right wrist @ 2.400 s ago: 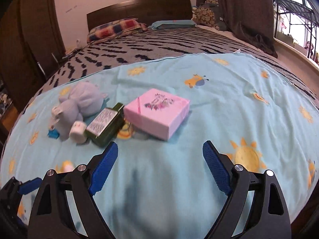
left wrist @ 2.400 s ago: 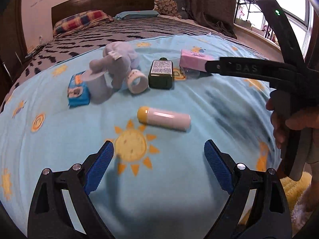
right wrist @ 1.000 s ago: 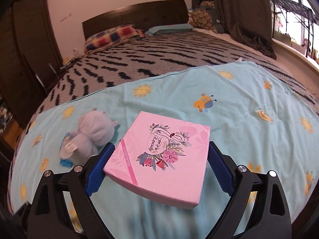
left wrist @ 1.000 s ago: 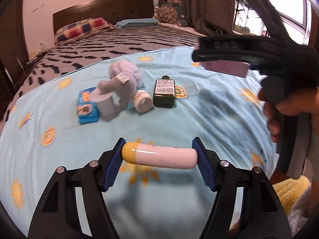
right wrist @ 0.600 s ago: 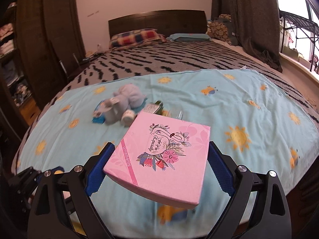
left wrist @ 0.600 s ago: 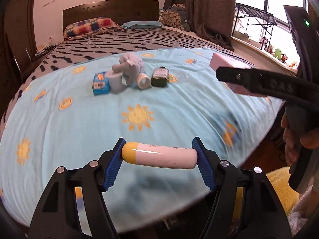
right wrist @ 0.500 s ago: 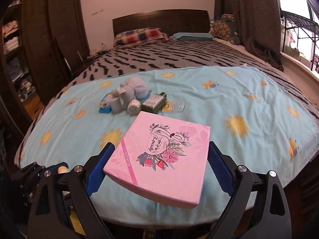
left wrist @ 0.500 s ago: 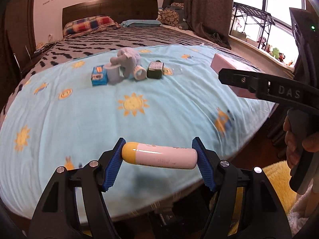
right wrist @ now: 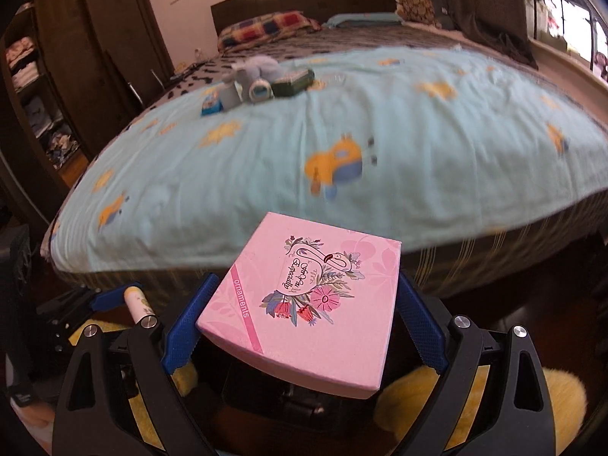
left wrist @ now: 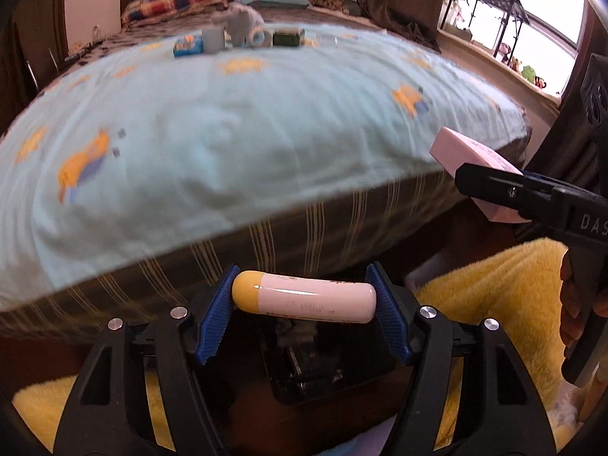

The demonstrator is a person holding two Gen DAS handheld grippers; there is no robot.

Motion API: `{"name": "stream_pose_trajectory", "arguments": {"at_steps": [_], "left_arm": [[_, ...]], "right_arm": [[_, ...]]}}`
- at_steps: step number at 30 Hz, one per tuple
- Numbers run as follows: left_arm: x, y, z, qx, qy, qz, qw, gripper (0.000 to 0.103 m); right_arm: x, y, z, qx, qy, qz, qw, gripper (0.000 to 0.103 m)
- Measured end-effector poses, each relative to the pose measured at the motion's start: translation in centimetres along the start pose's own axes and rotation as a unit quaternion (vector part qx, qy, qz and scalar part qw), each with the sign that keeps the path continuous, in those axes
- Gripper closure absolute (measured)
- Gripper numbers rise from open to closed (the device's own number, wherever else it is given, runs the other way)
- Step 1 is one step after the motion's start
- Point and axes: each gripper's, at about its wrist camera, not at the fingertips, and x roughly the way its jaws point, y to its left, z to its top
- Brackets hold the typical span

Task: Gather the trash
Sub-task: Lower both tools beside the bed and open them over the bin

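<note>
My left gripper [left wrist: 304, 309] is shut on a white tube with a yellow cap [left wrist: 304, 297], held crosswise between the blue pads, below the foot of the bed. The same tube [right wrist: 137, 303] shows at the lower left of the right wrist view. My right gripper [right wrist: 304, 325] is shut on a flat pink box [right wrist: 304, 313] printed with a flamingo and flowers; the pink box [left wrist: 475, 159] also appears at the right of the left wrist view. Under both grippers sits a black open container [left wrist: 326, 364], its inside dark.
The bed with a light blue sun-print sheet [right wrist: 304, 133] fills the upper view. Far back on it lie a grey plush toy [right wrist: 258, 66], a dark green bottle [right wrist: 294, 80], a blue packet [right wrist: 211, 106] and a small roll. Yellow fluffy fabric [left wrist: 494, 285] lies below. A wardrobe [right wrist: 76, 57] stands left.
Both grippers have drawn back from the bed and sunk below its foot edge, each keeping its load. The bed items now look far off, and the dark container and yellow fabric have come into view.
</note>
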Motion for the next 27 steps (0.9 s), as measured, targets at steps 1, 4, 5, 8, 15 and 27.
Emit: {"name": "stream_pose_trajectory", "arguments": {"at_steps": [1,4,5,8,15,27], "left_arm": [[0.4,-0.1,-0.5,0.001,0.006,-0.001,1.0,0.038],[2.1,-0.3,-2.3,0.001,0.027,-0.004,0.9996,0.038],[2.4,-0.3,-2.6,0.001,0.03,-0.004,0.9995,0.038],[3.7,-0.3,-3.8,0.001,0.047,-0.002,0.9989,0.038],[6.6,0.6,-6.4,-0.011,0.081,0.001,0.9967,0.038],[8.7,1.3,-8.2,-0.032,0.117,-0.017,0.9925,0.038]], "right_arm": [[0.2,0.0,-0.5,0.001,0.004,0.002,1.0,0.011],[1.3,-0.1,-2.0,0.005,0.022,0.01,1.0,0.011],[1.6,-0.1,-2.4,0.005,0.027,0.012,1.0,0.011],[2.8,0.0,-3.5,0.006,0.045,0.014,0.999,0.011],[6.1,0.0,-5.7,0.012,0.088,0.018,0.996,0.011],[9.6,-0.7,-8.2,0.04,0.12,0.046,0.991,0.011]]}}
